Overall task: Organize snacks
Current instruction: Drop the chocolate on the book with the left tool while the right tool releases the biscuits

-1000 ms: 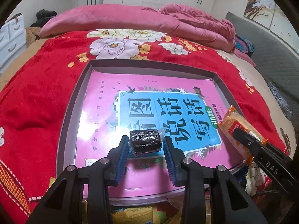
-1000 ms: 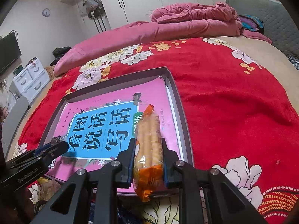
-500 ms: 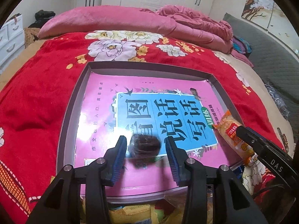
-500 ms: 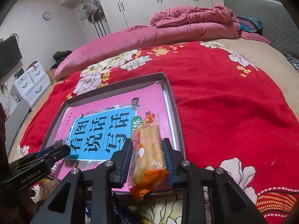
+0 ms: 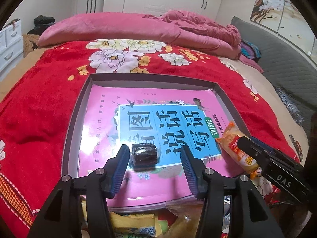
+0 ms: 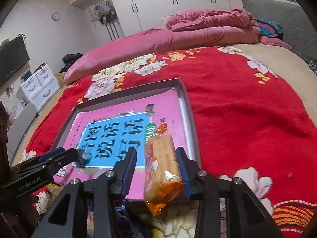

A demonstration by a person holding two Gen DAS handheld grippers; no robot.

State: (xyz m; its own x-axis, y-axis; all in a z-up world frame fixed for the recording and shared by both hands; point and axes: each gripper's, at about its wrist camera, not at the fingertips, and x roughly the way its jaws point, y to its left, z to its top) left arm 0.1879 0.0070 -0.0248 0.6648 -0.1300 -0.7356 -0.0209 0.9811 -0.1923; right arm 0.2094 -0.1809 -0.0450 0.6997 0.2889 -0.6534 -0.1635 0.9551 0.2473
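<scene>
A dark wrapped snack block (image 5: 144, 155) lies on the pink and blue book (image 5: 138, 119) inside the grey tray (image 5: 75, 119). My left gripper (image 5: 154, 156) is open, its fingers either side of the block and apart from it. An orange cracker pack (image 6: 161, 164) lies between the fingers of my right gripper (image 6: 156, 158), which is open; the pack leans against the right finger, its near end over the tray's front edge. The pack also shows in the left wrist view (image 5: 235, 148), as does the right gripper (image 5: 257, 154).
The tray sits on a red flowered blanket (image 5: 39, 109) on a bed. More snack packets (image 5: 134, 224) lie below the tray's near edge. Pink bedding (image 5: 138, 27) is piled at the far end. White drawers (image 6: 39, 87) stand left of the bed.
My left gripper has opened and let go of the dark block, which now rests on the book. My right gripper has opened wider around the cracker pack.
</scene>
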